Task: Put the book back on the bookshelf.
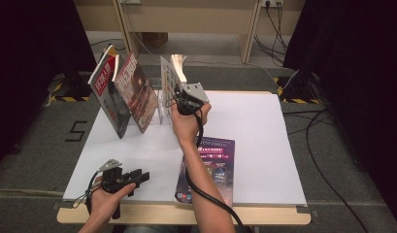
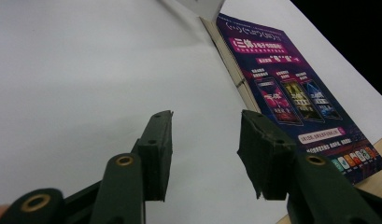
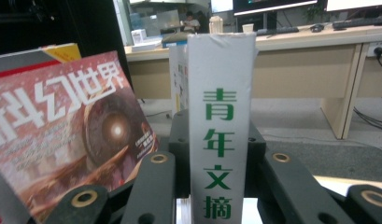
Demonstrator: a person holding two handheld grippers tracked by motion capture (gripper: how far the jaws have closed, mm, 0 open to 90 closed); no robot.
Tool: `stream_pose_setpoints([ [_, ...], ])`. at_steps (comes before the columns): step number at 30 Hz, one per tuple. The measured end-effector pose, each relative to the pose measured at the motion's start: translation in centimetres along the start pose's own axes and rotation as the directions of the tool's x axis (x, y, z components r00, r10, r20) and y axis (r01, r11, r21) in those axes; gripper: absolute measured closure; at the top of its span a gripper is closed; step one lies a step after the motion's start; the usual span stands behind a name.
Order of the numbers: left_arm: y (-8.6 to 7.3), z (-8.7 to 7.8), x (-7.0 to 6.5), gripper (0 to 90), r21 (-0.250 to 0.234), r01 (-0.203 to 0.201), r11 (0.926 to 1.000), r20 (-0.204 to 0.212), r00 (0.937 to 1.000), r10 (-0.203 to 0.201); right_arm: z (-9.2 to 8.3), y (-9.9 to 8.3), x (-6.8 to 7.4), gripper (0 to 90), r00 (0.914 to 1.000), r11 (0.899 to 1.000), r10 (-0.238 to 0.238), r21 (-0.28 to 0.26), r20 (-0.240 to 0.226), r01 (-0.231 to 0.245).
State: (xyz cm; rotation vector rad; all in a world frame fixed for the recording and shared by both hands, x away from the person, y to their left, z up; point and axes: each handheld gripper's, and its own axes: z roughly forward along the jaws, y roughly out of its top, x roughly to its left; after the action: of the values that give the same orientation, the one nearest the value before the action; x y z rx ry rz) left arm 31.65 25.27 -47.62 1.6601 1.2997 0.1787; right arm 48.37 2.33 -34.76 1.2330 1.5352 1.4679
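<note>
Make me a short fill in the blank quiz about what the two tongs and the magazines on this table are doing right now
1. The right tongs are closed on the spine of a white book lettered in ____.
2. The left tongs hold ____ between their jaws.
3. The purple magazine lies ____ on the white table.
4. The red magazine leans to the ____ of the white book in the high view.

Missing words: green; nothing; flat; left
</note>
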Motion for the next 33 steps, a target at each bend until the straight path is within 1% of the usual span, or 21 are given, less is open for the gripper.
stream_pose_setpoints([
  [4, -0.1, 0.1, -0.1, 53.5, 0.005, -0.003, 1.0000, 0.000, 1.0000, 0.003, -0.7, -0.5, -0.2, 73.5, 0.9998, 0.999, -0.018, 0.036, -0.009, 0.018],
  [6, -0.1, 0.1, -0.1, 53.5, 0.007, -0.004, 1.0000, 0.001, 1.0000, 0.004, -0.9, -0.7, -0.5, 72.7, 0.9998, 0.998, -0.004, 0.056, -0.017, 0.005],
  [8, -0.1, 0.2, -0.2, 53.5, 0.008, -0.004, 1.0000, 0.002, 1.0000, 0.004, -1.1, -0.8, -0.9, 72.0, 0.9995, 0.998, 0.001, 0.069, -0.031, 0.001],
  [11, -0.1, 0.2, -0.2, 53.5, 0.009, -0.004, 1.0000, 0.002, 1.0000, 0.004, -1.5, -0.6, -1.0, 71.3, 0.9990, 0.997, -0.017, 0.080, -0.041, 0.020],
  [13, -0.1, 0.2, -0.2, 53.5, 0.010, -0.004, 0.9999, 0.002, 1.0000, 0.004, -1.8, -0.3, -1.1, 70.2, 0.9987, 0.996, -0.021, 0.084, -0.046, 0.025],
  [15, -0.1, 0.2, -0.2, 53.5, 0.010, -0.004, 0.9999, 0.002, 1.0000, 0.004, -2.0, 0.1, -1.4, 68.6, 0.9984, 0.995, -0.008, 0.095, -0.055, 0.013],
  [19, -0.2, 0.2, -0.2, 53.4, 0.012, -0.003, 0.9999, 0.005, 1.0000, 0.003, -2.2, 0.3, -1.5, 67.5, 0.9975, 0.994, -0.024, 0.109, -0.067, 0.031],
  [20, -0.2, 0.2, -0.2, 53.4, 0.011, -0.004, 0.9999, 0.004, 1.0000, 0.004, -2.2, 0.3, -1.5, 67.2, 0.9972, 0.992, -0.020, 0.120, -0.072, 0.029],
  [21, -0.1, 0.2, -0.2, 53.4, 0.011, -0.004, 0.9999, 0.003, 1.0000, 0.004, -2.3, 0.2, -1.5, 66.9, 0.9972, 0.992, -0.022, 0.119, -0.072, 0.030],
  [24, -0.1, 0.2, -0.2, 53.4, 0.012, -0.003, 0.9999, 0.004, 1.0000, 0.003, -2.2, 0.4, -1.5, 64.6, 0.9970, 0.989, -0.006, 0.146, -0.077, 0.017],
  [26, -0.1, 0.2, -0.2, 53.4, 0.012, -0.004, 0.9999, 0.004, 1.0000, 0.004, -2.0, 0.5, -1.5, 64.7, 0.9969, 0.987, 0.003, 0.161, -0.079, 0.009],
  [28, -0.1, 0.2, -0.2, 53.4, 0.012, -0.004, 0.9999, 0.005, 1.0000, 0.004, -1.9, 0.6, -1.4, 65.5, 0.9972, 0.986, 0.003, 0.169, -0.075, 0.010],
  [33, -0.1, 0.2, -0.1, 53.4, 0.012, -0.002, 0.9999, 0.006, 1.0000, 0.002, -1.6, 1.0, -1.4, 71.4, 0.9982, 0.979, 0.018, 0.206, -0.057, -0.006],
])
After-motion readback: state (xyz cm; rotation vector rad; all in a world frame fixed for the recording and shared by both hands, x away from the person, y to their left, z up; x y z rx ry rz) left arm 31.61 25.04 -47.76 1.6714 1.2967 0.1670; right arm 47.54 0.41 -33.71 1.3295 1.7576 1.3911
